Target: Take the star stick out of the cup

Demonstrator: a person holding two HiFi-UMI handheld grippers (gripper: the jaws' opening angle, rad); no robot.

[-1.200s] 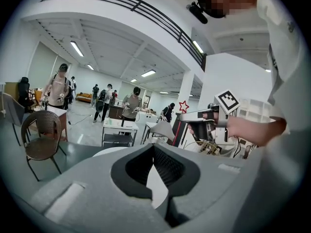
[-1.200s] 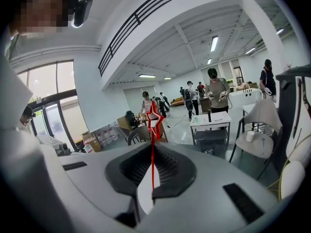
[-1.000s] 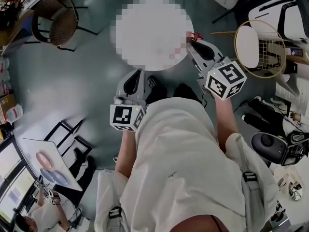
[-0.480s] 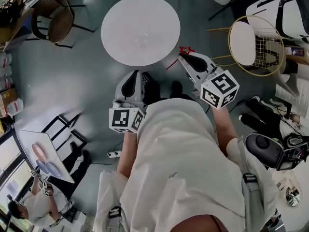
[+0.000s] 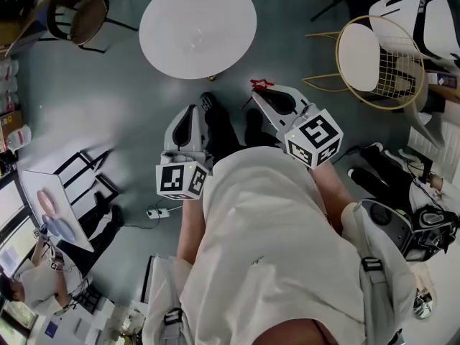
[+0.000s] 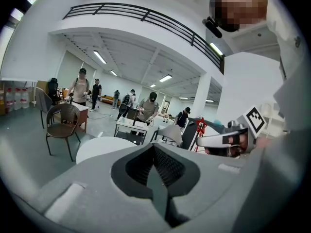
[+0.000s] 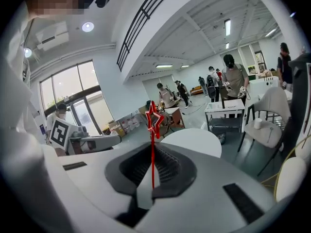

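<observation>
Right gripper point(image 5: 263, 96) clenched on red star stick point(image 5: 261, 85), left gripper point(image 5: 188, 113) closed and empty, round white table point(image 5: 198, 24) far, wire chair point(image 5: 370, 52) right.

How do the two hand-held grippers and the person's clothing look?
Both the left gripper and the right gripper have pale grey shells with dark ribbed pads. The left cube and right cube are white with black square markers. The person wears a pale short-sleeved shirt.
</observation>
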